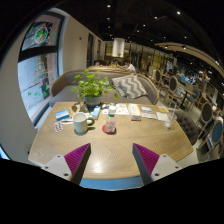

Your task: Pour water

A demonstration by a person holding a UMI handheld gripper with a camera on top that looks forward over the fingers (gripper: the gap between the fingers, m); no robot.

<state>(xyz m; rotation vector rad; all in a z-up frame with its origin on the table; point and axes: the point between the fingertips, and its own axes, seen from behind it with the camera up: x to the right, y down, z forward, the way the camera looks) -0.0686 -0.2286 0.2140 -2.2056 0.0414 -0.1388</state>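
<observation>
My gripper is open and empty, its two fingers with magenta pads spread wide above the near edge of a wooden table. Beyond the fingers, toward the far left of the table, stands a white mug with a small dark green cup beside it. A small red-pink object lies just right of them. A clear glass stands at the table's far right edge. Nothing is between the fingers.
A potted green plant stands at the table's far side. Papers and booklets lie across the far right, a blue item at the left. A sofa with cushions is behind; chairs stand at the right.
</observation>
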